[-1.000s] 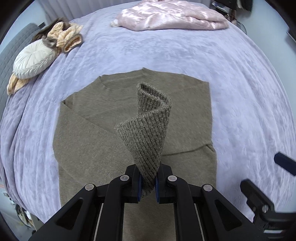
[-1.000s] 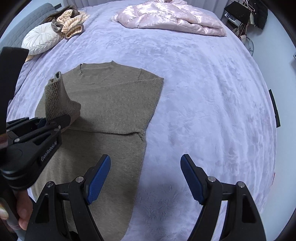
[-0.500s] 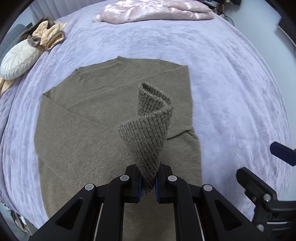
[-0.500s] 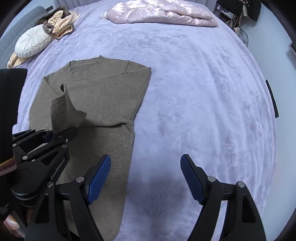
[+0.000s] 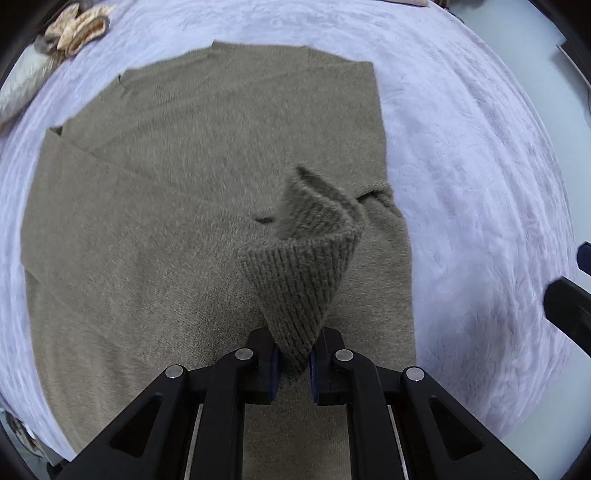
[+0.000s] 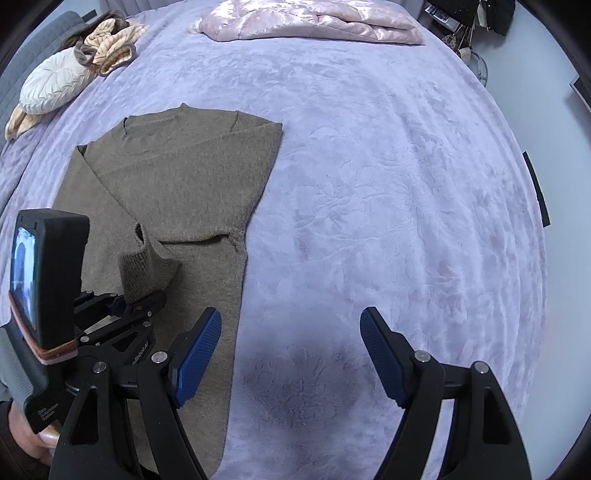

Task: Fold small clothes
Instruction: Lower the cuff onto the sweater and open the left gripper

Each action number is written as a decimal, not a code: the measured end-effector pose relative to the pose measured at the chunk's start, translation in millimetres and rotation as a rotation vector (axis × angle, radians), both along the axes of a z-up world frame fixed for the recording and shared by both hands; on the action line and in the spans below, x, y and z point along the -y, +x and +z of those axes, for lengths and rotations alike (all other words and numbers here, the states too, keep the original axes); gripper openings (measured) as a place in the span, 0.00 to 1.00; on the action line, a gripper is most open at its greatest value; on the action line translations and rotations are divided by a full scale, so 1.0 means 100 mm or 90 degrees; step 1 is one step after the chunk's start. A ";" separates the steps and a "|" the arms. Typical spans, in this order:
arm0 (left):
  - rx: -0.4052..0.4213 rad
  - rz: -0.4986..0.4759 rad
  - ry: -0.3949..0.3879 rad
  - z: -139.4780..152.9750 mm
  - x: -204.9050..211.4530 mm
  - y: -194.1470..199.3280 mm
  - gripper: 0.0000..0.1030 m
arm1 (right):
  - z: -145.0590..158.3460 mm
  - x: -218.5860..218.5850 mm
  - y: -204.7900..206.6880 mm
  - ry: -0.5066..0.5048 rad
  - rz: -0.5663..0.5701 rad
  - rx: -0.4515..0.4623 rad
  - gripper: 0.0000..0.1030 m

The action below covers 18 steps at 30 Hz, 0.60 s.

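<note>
no brand or label on the clothing can be read; small pale lettering on the left tool's body, seen from the right wrist view, is too blurred to make out.

the sweater (image 5: 177,206) is a taupe-brown fine knit, lying flat on the lavender bed cover (image 6: 388,184), a plush fabric with an embossed floral pattern. its long axis runs from the neckline at the far end toward the cameras, with the hem end nearest. its right edge is a straight folded line.

the left tool (image 5: 293,363) is clamped narrow on the ribbed cuff (image 5: 299,284) of a sleeve, holding it raised above the sweater body; the cuff is chunky rib knit, curling into a cone with its open end pointing away.

the right tool (image 6: 291,349) stands wide apart with nothing in it, its blue ridged pads (image 6: 197,358) over the sweater's right edge and the bare cover.

at the far end lie a shiny pink quilted blanket (image 6: 314,20), a round white pleated cushion (image 6: 55,83) and a beige bundle of cloth (image 6: 110,46).
</note>
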<state>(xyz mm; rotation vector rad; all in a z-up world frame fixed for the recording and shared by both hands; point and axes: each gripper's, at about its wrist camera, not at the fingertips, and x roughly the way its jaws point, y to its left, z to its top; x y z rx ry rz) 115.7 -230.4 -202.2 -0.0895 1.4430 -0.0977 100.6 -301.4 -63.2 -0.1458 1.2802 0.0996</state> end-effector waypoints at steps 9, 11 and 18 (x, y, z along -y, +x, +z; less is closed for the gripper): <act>-0.020 0.045 -0.058 -0.16 -0.09 -0.01 0.93 | 0.03 -0.02 -0.03 -0.008 0.007 -0.001 0.78; -0.025 0.051 -0.078 -0.16 -0.14 -0.03 0.93 | 0.03 -0.04 -0.04 -0.012 0.012 -0.001 0.78; 0.016 0.079 -0.188 0.18 -0.61 -0.19 0.93 | -0.08 -0.08 -0.06 0.092 0.010 -0.031 0.78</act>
